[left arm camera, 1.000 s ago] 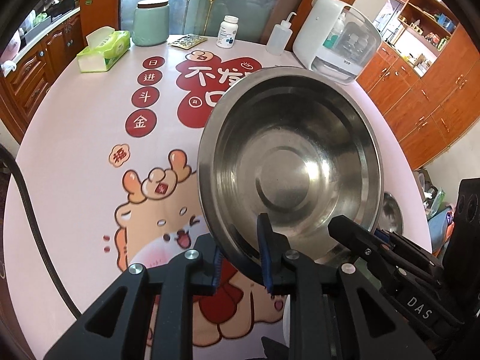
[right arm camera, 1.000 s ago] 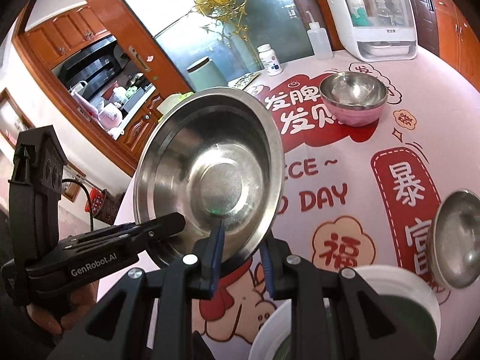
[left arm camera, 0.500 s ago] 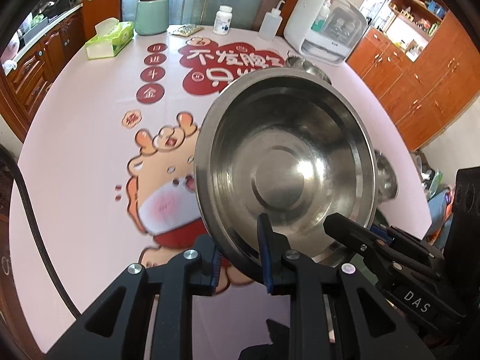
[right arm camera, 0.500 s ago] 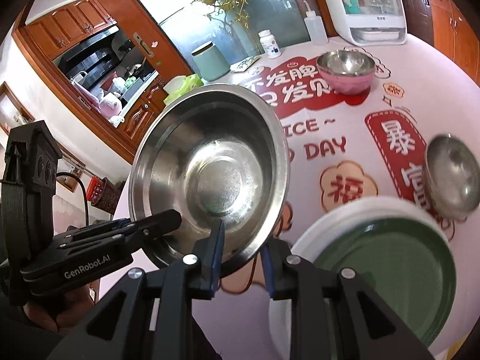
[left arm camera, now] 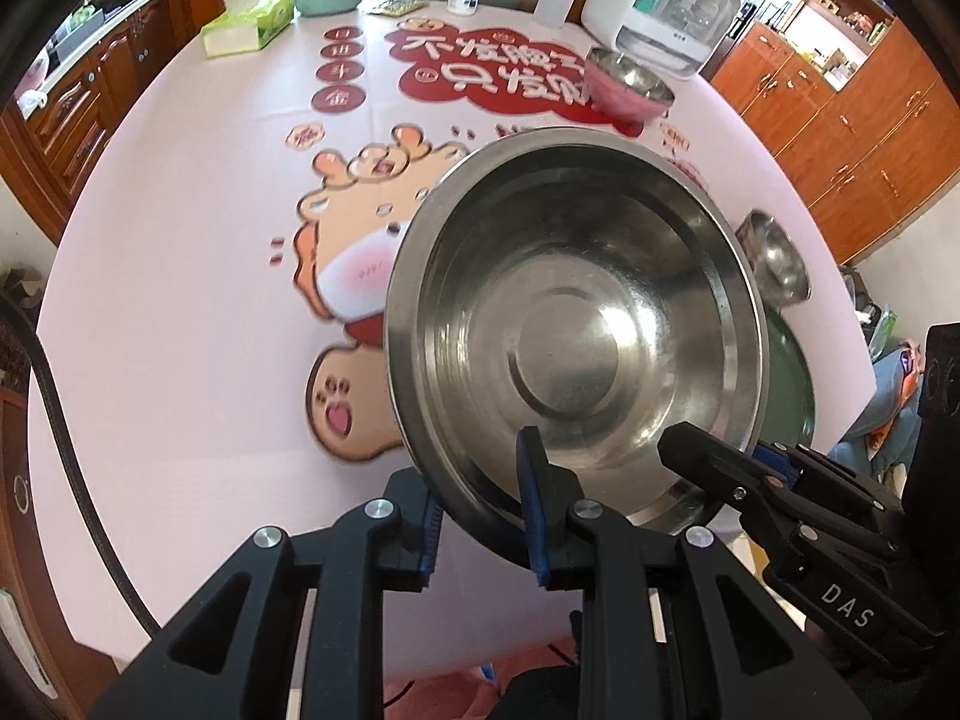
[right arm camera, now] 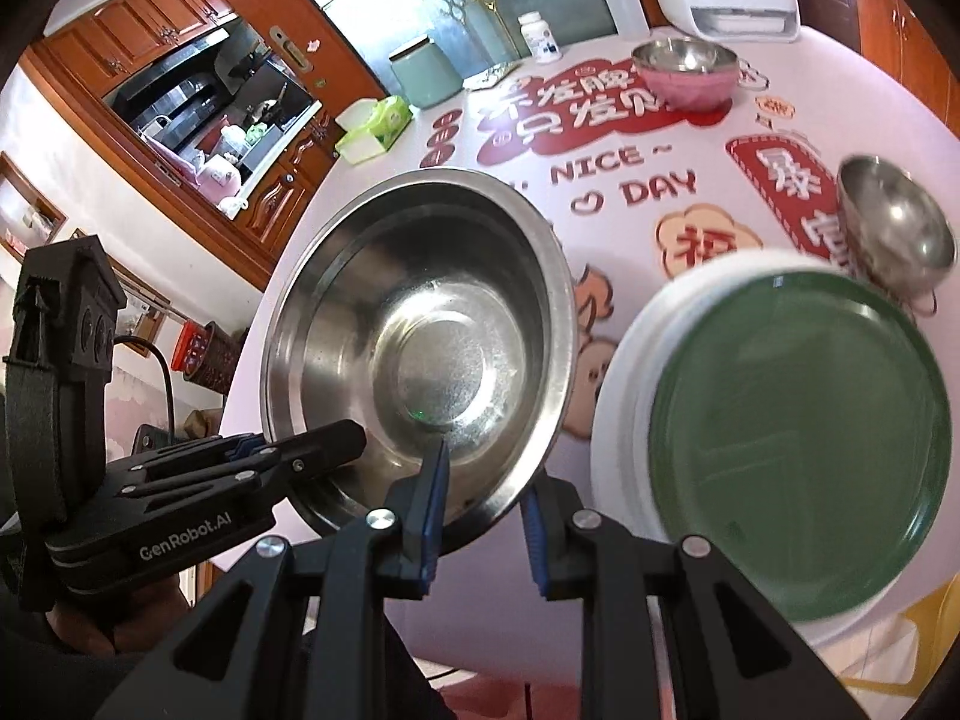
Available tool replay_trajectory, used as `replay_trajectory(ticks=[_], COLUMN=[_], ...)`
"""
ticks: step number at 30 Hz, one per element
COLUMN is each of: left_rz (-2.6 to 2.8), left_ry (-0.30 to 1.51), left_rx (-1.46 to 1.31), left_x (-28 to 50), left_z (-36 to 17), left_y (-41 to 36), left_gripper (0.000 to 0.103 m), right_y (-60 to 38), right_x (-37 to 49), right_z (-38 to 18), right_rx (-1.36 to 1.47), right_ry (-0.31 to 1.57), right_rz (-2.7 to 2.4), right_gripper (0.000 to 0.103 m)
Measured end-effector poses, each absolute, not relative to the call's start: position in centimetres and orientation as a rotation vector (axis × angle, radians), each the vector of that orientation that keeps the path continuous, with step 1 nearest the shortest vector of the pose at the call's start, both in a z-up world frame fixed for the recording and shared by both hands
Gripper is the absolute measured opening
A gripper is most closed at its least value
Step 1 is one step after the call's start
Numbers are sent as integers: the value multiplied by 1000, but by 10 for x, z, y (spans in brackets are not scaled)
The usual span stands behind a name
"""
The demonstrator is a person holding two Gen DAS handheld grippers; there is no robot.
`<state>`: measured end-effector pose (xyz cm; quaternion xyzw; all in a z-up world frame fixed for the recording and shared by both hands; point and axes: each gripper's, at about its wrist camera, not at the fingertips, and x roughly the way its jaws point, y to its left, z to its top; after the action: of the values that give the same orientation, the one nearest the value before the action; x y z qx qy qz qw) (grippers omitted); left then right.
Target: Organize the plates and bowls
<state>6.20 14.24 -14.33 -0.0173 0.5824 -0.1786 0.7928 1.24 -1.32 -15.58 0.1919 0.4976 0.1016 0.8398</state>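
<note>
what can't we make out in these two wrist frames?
- Green plate, left wrist view: mostly hidden behind the big steel bowl, so what it rests on is unreadable.
- Green plate, right wrist view: motion-blurred; whether white plates are stacked beneath cannot be told.
- Small steel bowl, left wrist view: partly hidden behind the big bowl's rim.
- Bottle label, right wrist view: too small to read.
- Table near edge, both views: covered by the grippers.

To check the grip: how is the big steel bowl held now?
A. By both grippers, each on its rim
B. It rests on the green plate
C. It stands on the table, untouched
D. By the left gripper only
A: the left gripper and the right gripper each pinch the bowl's near rim.
</note>
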Motion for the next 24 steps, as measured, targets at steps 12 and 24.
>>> replay_trajectory(ticks=[12, 24], left_rz=[-394, -376], left_ry=[1358, 1438], left_rx=[-53, -25], left_x=[52, 51], left_z=[-174, -197], left_y=[151, 148], left_gripper=[22, 25], right_y=[-4, -1], right_x=[-3, 1], right_z=[-177, -191], right_rx=[416, 419], right_ry=[1153, 1251], right_rz=[183, 179], right_gripper=[23, 23])
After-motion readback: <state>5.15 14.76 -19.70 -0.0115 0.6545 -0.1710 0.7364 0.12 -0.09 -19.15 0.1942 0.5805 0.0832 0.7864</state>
